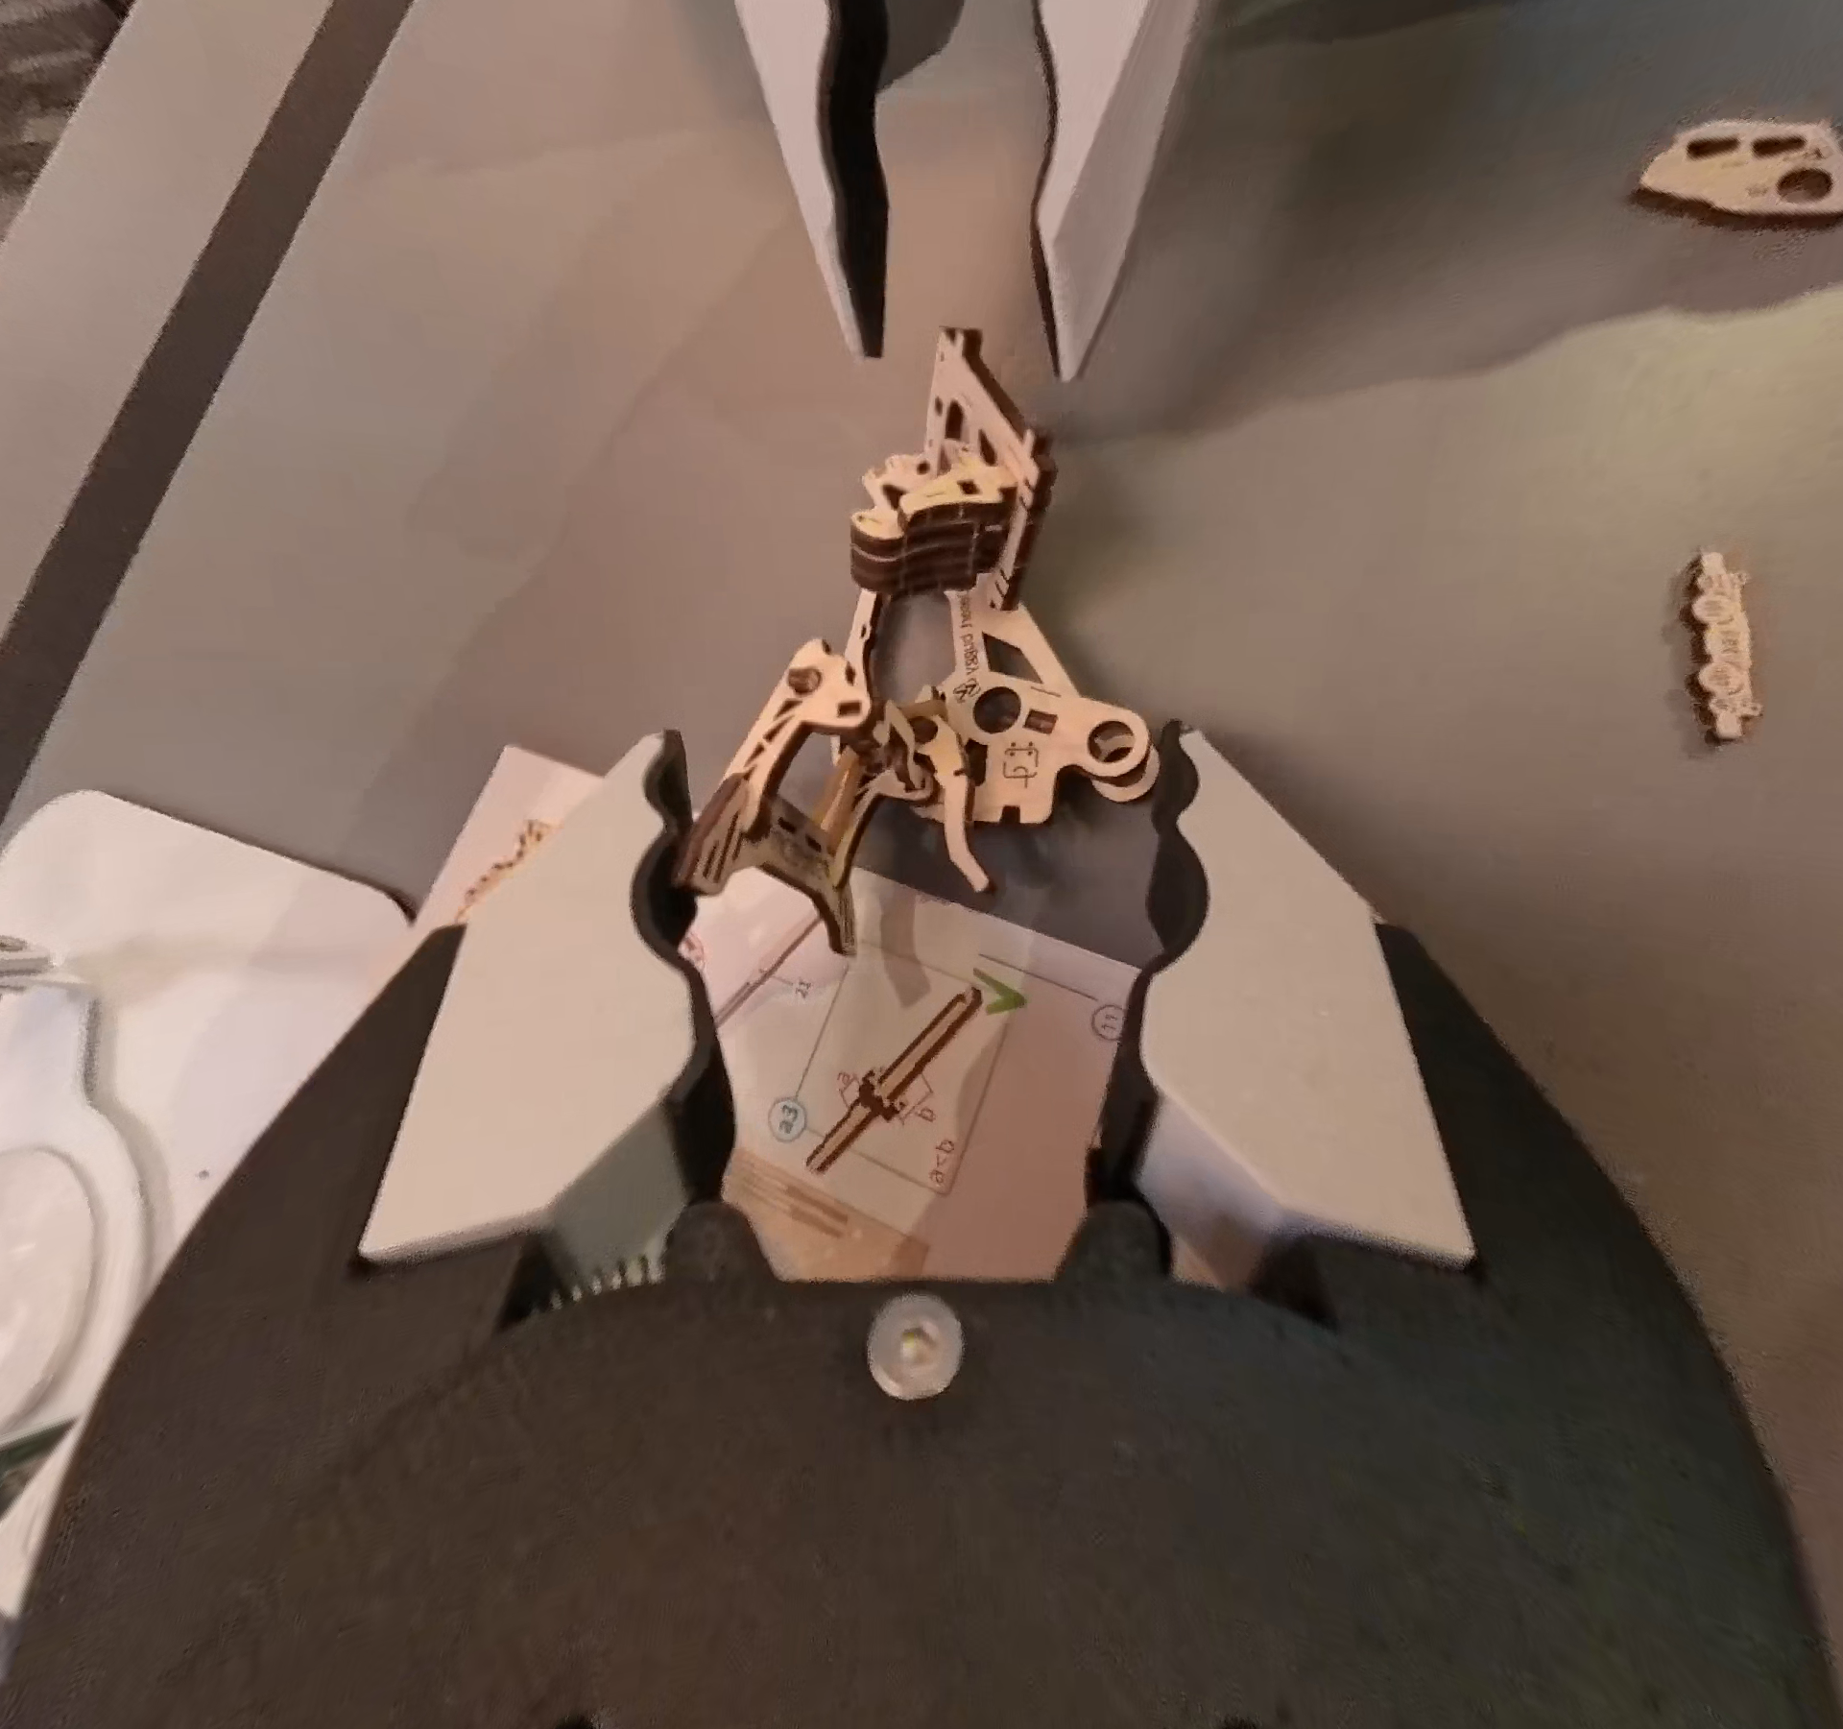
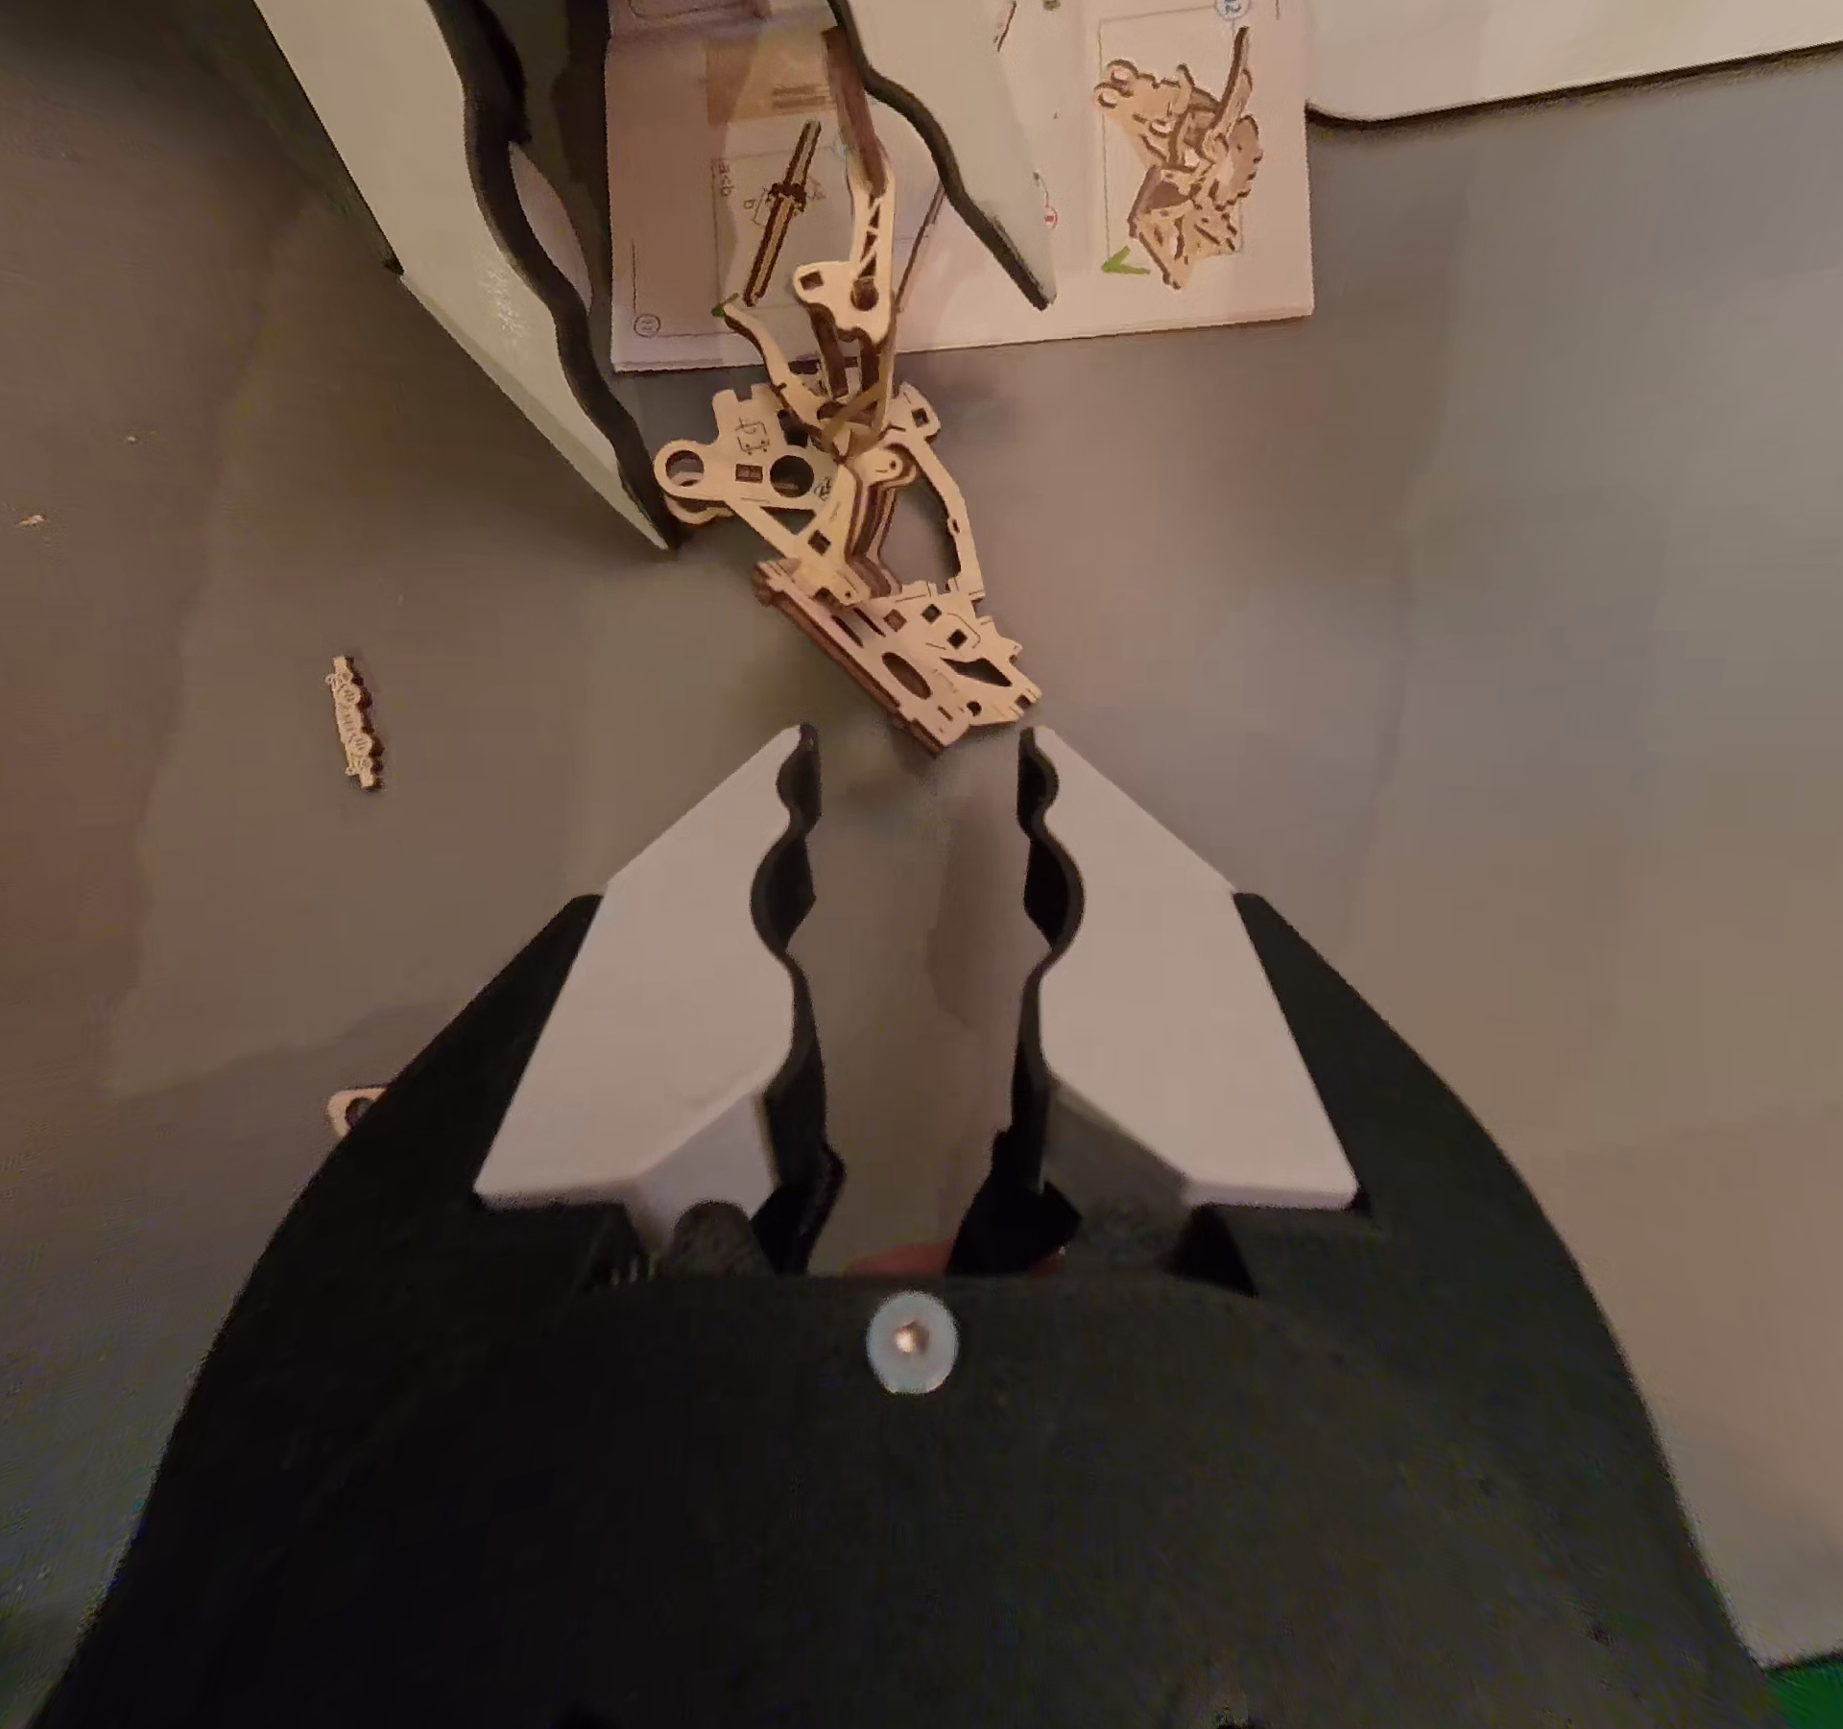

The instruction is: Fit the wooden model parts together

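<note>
One wooden model (image 1: 947, 674) between two parted grippers, left (image 1: 922, 783) and right (image 2: 913, 744), gripping nothing; two loose wooden pieces (image 1: 1725, 659) beside model; one instruction sheet (image 2: 1147, 185) behind.

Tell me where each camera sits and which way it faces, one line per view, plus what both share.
Left wrist view: sits on the left tongs, looking forward along the open fingers over the instruction sheet to the wooden model; the right tongs enter from the top.
Right wrist view: sits on the right tongs, looking the opposite way; the left tongs come in from the top, open around the model's far end.
Shared: the model, the sheet, the small loose wooden strip, and the grey table.
</note>
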Available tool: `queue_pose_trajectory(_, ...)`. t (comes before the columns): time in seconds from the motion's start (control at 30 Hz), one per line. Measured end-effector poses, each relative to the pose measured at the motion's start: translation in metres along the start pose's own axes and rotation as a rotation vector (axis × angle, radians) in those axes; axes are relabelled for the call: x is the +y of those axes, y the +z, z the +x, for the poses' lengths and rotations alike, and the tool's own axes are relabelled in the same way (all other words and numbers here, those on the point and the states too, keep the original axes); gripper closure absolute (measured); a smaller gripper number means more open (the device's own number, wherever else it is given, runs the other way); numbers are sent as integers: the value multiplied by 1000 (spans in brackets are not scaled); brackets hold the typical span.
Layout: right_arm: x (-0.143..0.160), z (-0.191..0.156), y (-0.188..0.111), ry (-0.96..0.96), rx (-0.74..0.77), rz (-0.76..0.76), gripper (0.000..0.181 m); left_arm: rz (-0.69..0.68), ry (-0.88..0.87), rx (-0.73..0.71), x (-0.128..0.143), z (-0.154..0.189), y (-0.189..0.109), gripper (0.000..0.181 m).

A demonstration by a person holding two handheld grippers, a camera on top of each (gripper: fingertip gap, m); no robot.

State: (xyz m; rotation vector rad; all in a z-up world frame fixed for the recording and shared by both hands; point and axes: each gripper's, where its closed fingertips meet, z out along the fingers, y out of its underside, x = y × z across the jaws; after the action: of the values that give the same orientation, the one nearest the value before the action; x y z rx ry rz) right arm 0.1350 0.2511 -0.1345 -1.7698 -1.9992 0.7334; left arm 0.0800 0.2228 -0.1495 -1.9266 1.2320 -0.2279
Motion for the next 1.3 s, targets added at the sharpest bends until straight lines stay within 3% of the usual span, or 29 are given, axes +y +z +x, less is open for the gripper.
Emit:
queue_pose_trajectory(0.33, -22, 6, -24, 57, -118, 108, 143, 13, 254, -63, -13, 1, -4, 97)
queue_pose_trajectory(0.47, -29, 19, -9, 122, -213, 59, 147, 23, 449, -119, -20, 3, -7, 97)
queue_pose_trajectory(0.67, -32, 9, 21, 66, -323, -94, 147, 58, 665, -157, -26, 8, -10, 100)
queue_pose_trajectory(0.93, -31, -4, 30, 54, -463, -80, 168, 58, 814, -164, -25, 9, -15, 100)
queue_pose_trajectory(1.17, -35, -12, 18, 83, -405, 63, 177, 87, 634, -211, -27, 2, -35, 82)
queue_pose_trajectory(1.3, -31, -20, 17, 101, -344, 126, 177, 115, 306, -86, -19, 8, -39, 73)
